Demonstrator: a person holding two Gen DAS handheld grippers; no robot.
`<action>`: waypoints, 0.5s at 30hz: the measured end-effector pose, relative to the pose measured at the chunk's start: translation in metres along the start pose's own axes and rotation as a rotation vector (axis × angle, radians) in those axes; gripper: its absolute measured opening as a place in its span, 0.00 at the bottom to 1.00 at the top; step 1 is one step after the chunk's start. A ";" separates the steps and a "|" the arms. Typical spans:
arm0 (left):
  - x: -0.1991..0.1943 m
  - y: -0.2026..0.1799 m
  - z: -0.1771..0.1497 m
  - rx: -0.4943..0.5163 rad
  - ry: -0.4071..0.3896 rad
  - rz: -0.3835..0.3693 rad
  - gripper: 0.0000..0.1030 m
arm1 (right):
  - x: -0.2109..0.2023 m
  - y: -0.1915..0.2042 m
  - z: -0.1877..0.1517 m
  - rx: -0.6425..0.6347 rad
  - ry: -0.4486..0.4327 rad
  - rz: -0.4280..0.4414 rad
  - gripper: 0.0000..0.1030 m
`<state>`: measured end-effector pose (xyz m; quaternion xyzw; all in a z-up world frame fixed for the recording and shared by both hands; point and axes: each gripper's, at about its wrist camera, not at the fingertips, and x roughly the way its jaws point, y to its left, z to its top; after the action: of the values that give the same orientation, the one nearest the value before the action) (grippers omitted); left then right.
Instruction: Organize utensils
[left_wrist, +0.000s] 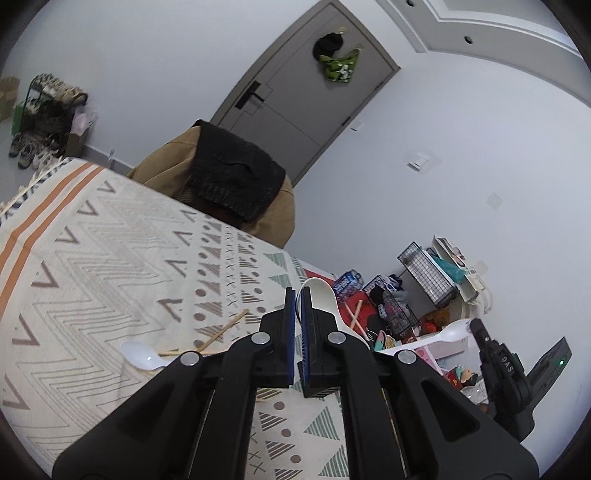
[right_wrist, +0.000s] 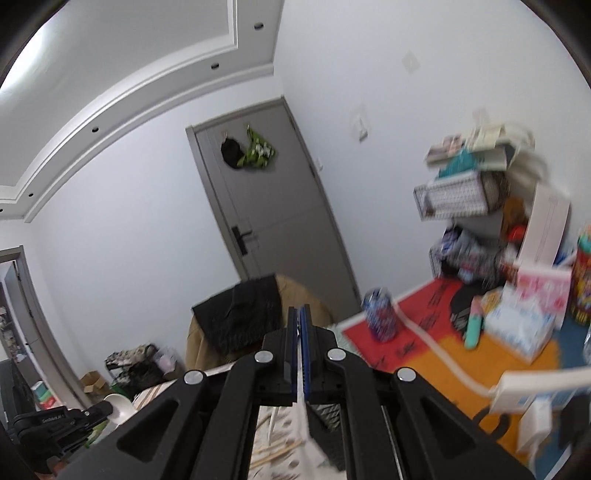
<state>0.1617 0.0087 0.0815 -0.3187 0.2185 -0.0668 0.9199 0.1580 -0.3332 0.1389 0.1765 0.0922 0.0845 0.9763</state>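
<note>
Left gripper raised over the table, blue pads almost together with only a thin slit between them. A white spoon sits right behind the fingertips, bowl up; whether the pads pinch its handle cannot be told from this angle.

Right gripper also lifted, pointing toward the grey door. Jaws closed on something thin and white that runs down between the pads; too blurred to name. Seen from the left wrist, this gripper carries a white spoon with its bowl sticking out.

On the patterned tablecloth: one clear plastic spoon, lying flat, and loose wooden chopsticks just beside it, scattered at angles.

A chair draped with a brown jacket stands at the table's far edge.
</note>
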 end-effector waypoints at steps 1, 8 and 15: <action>0.002 -0.006 0.002 0.015 0.001 -0.006 0.04 | -0.002 0.000 0.006 -0.011 -0.015 -0.008 0.02; 0.023 -0.039 0.008 0.097 0.036 -0.032 0.04 | -0.004 -0.003 0.033 -0.104 -0.085 -0.064 0.02; 0.049 -0.065 0.011 0.185 0.080 -0.011 0.04 | 0.017 -0.009 0.037 -0.181 -0.062 -0.093 0.02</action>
<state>0.2112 -0.0490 0.1112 -0.2306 0.2462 -0.1047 0.9355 0.1833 -0.3497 0.1671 0.0855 0.0618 0.0417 0.9935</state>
